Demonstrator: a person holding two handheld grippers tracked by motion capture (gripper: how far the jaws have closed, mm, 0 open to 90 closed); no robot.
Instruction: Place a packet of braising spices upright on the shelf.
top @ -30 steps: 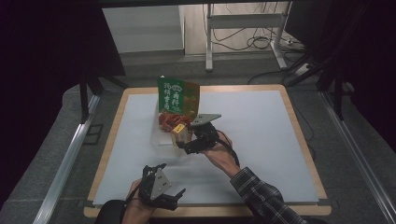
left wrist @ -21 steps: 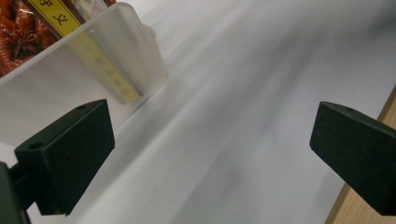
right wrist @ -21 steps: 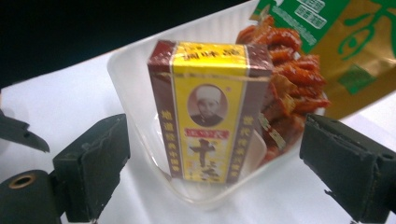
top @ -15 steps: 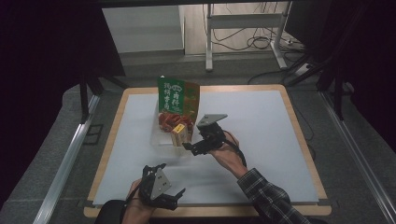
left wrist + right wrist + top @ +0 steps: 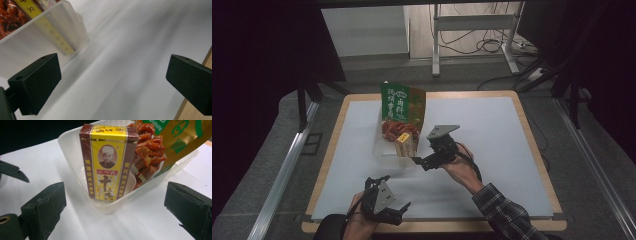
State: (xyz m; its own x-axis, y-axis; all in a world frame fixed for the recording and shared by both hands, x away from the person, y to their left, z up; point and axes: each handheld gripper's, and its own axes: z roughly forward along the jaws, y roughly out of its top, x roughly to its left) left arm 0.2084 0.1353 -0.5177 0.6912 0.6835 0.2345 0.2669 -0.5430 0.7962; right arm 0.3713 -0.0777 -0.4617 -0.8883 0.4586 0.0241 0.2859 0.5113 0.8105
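A yellow and brown carton (image 5: 403, 144) (image 5: 108, 162) stands upright in the near corner of a clear plastic bin (image 5: 379, 147) (image 5: 75, 157). Behind it leans a green and gold pouch (image 5: 402, 107) (image 5: 180, 135) printed with red food. My right gripper (image 5: 418, 162) (image 5: 115, 212) sits just right of the bin, facing the carton. Its jaws have just been opening and nothing is between them. My left gripper (image 5: 394, 194) (image 5: 112, 82) rests open near the table's front edge, apart from the bin (image 5: 50, 32).
The bin sits on a white mat (image 5: 492, 130) laid over a wooden table whose edge (image 5: 532, 222) (image 5: 185, 113) runs along the front. Dark frame posts and rails flank the table on both sides.
My right gripper has drawn back a little to the right, away from the carton, which stays standing in the bin. The left gripper has not moved.
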